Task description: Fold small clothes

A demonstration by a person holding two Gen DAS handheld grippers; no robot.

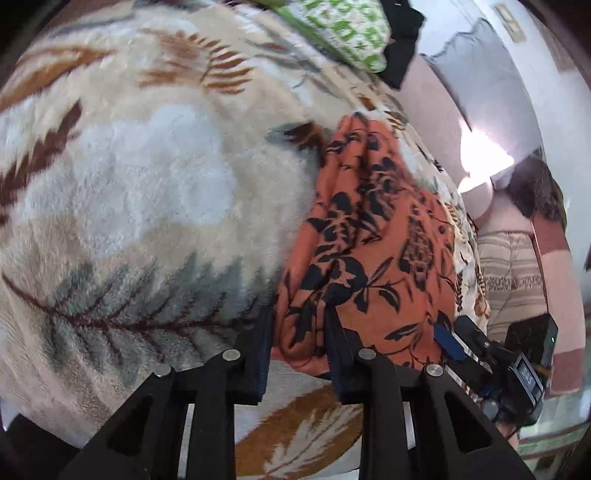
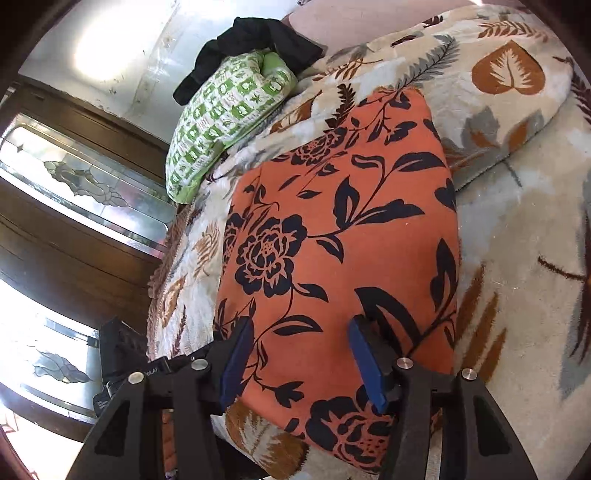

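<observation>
Orange floral garment (image 2: 332, 236): thin, folded rectangular, on plush leaf-print blanket (image 1: 129, 177). Left gripper (image 1: 299, 321) pinches a bunched edge. Right gripper (image 2: 299, 332) part-open, empty; near hem hidden.

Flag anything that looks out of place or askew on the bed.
Nothing looks damaged or spilled. The orange floral garment lies fairly flat on the leaf-print blanket. The one untidy spot: a black garment lies crumpled behind the green patterned cloth.

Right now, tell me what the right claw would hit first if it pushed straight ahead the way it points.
Most likely the orange floral cloth. The right claw hangs open over its near end, angled down, pads clear of the fabric. Straight on, it should press into that cloth, with the leaf-patterned blanket underneath. Depth is hard to judge.
</observation>
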